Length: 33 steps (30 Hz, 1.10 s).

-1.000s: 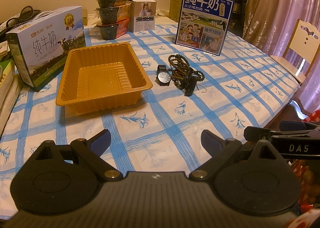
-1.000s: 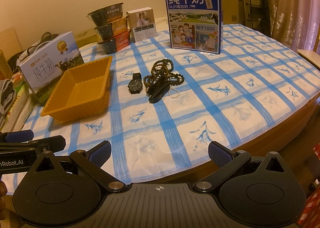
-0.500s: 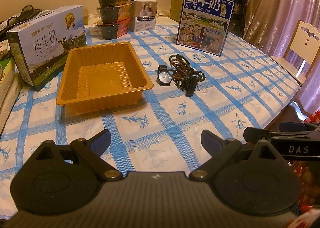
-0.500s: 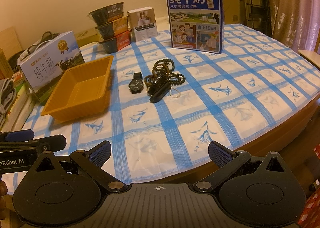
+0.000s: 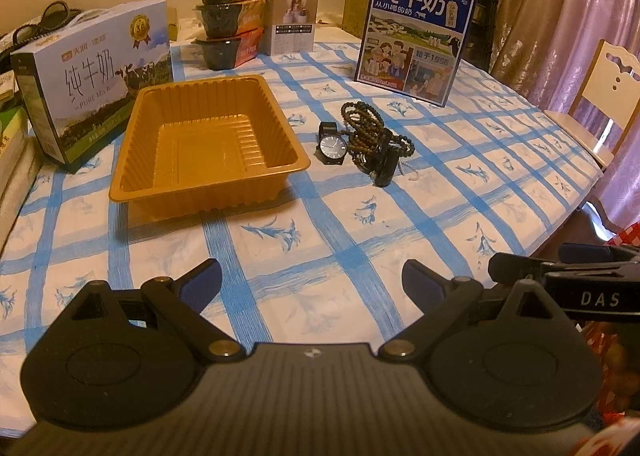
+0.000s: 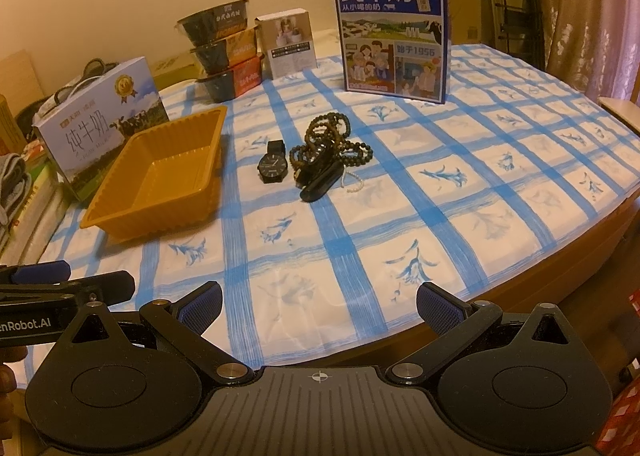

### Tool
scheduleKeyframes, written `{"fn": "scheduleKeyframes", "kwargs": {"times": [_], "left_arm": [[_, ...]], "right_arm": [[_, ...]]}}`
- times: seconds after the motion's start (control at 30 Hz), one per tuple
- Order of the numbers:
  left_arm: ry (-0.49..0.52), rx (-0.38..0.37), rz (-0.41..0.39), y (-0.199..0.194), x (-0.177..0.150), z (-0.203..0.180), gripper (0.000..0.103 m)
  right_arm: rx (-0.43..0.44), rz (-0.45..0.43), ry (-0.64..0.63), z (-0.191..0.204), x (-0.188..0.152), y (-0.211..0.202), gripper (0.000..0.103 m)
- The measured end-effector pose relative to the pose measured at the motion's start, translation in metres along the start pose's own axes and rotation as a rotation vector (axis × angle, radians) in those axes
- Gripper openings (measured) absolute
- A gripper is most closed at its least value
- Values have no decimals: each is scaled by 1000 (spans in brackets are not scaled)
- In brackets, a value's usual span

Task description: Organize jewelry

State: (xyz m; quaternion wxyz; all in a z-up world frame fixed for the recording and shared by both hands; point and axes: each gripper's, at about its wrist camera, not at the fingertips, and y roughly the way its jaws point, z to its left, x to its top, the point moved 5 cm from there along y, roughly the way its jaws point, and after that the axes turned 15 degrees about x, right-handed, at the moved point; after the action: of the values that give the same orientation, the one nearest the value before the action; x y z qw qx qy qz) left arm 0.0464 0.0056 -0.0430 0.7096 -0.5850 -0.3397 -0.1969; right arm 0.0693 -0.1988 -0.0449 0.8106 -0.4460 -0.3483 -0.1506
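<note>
Jewelry, a tangled heap of dark beads beside a black wristwatch, lies outside the empty orange plastic tray; both the left gripper and the right gripper hang spread, holding nothing.

My left wrist camera sits low over the table's near edge, looking across toward the far edge. My right wrist camera hangs just off that near edge, further right, facing the same way. Both share the orange tray, watch and beads mid-table
</note>
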Motion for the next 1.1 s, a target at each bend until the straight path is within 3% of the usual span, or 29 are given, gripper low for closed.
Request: {"fn": "scheduleKeyframes", "kwargs": {"times": [0.13, 0.27, 0.4, 0.57, 0.97, 1.1], "left_arm": [[-56, 6, 7, 10, -3, 12, 96], [-163, 70, -6, 28, -5, 37, 95], [-328, 126, -13, 53, -6, 73, 92], [-530, 99, 17, 81, -5, 110, 89], [-698, 199, -137, 124, 16, 143, 88], [-723, 229, -153, 144, 21, 143, 76]], "right_arm": [[-7, -1, 12, -6, -1, 7, 103], [6, -6, 60, -20, 4, 20, 103], [37, -38, 135, -36, 14, 34, 103], [58, -100, 212, -50, 26, 49, 103], [28, -57, 198, -57, 38, 104, 103], [21, -35, 172, -60, 39, 118, 103]]}}
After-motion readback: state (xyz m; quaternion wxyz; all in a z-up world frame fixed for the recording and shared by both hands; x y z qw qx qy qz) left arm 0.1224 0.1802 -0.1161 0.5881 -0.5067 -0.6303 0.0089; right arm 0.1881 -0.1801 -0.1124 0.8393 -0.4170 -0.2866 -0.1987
